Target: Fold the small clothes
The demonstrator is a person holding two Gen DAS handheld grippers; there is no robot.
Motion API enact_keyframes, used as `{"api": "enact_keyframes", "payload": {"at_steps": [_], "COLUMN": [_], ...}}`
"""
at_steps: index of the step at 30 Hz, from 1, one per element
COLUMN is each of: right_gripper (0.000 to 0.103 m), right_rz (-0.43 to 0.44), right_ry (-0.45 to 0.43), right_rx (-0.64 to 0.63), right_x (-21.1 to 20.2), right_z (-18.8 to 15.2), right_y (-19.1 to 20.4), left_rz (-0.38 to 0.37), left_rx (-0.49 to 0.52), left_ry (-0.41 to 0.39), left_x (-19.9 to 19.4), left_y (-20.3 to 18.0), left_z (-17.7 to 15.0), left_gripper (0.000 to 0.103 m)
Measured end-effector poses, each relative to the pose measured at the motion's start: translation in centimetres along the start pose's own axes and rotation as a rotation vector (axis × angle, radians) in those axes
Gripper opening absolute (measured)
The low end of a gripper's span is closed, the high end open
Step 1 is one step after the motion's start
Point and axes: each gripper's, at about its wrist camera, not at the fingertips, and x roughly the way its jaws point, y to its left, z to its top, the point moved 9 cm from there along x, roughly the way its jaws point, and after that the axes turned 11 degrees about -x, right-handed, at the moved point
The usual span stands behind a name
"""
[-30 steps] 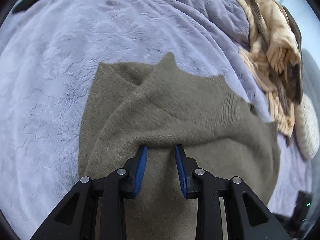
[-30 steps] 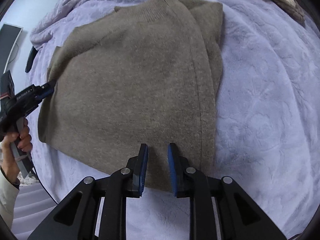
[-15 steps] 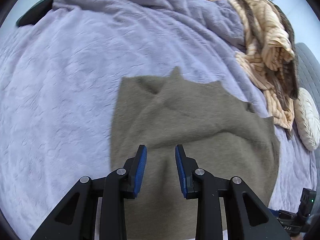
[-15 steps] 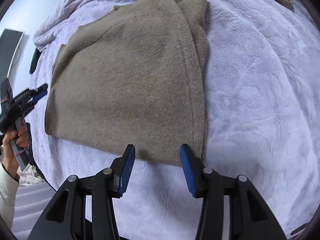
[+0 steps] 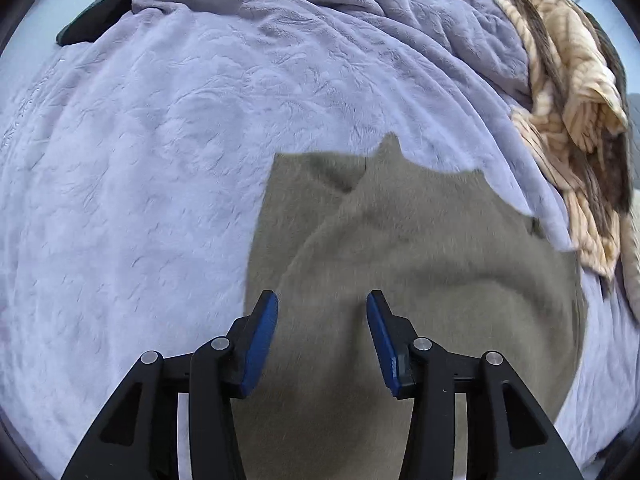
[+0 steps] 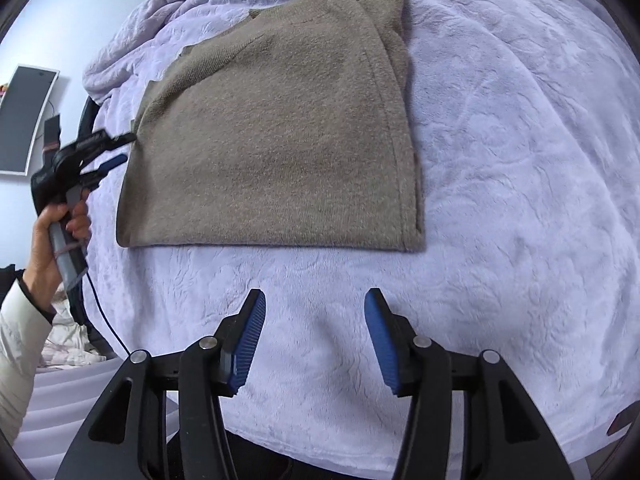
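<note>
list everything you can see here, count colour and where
sweater: one, olive-brown, folded flat on the blanket
blanket: one, lavender, plush, covering the bed
striped throw: one, tan and brown, bunched at the far right of the left wrist view
dark panel: one, black with a white frame, on the wall at far left
left tool: one, black with blue pads, jaws just opened, above the sweater, nothing between them
right tool: one, black with blue pads, jaws just opened, over bare blanket in front of the sweater
hand: one, with a white sleeve, holding the left tool's handle
</note>
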Motion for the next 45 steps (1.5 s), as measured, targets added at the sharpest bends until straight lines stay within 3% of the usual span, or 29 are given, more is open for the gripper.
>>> {"api": "enact_keyframes", "payload": {"at_steps": [4,5,7,15,22,30,33,36,45], "right_gripper": [0.058,0.058,0.058,0.068,0.078,0.081,0.084,0.093,0.094], "right_rz": [0.006,0.007,0.011,0.022,0.018,-0.029,-0.036,-0.054,-0.092], "right_ry": [0.003,0.004,0.007,-0.005,0.029,0.063,0.047,0.02,0.003], "right_rx": [0.015,0.016,0.013,-0.043,-0.086,-0.134,-0.144,-0.159,-0.177], "right_x": [-0.4,-0.4,-0.5,-1.9,-2.7,-2.7,-3.0,-3.3,-3.7], "right_z": [-0.5,-0.6,-0.7,-0.7,-2.7,-4.5,-4.5,-4.2,-4.3], "right_y": [-0.1,0.0,0.4,3.3,5.4,6.0,6.1,6.1,6.6], "left_rz": [0.007,0.013,0.025,-0.007,0.02,-0.034,-0.034,-0.029,-0.03], "left_rx": [0.045,0.056,0.074,0.06,0.065,0.036,0.03,0.019,0.019], "left_ry": [0.029,0.032,0.025,0.143,0.216,0.248,0.234,0.225,0.217], "left_x": [-2.7,-3.3,-4.7,-7.5,-9.5,-11.4,-12.0,-12.5,-12.7], "left_y": [1.0,1.0,1.4,0.8,0.7,-0.8,-1.2,-1.0,-0.8], "left_z": [-4.0,-5.2,-7.8,-17.8,-24.8,-27.6,-27.5,-27.4,-26.9], "left_gripper": [0.052,0.067,0.081,0.081,0.081,0.081,0.081,0.081,0.081]}}
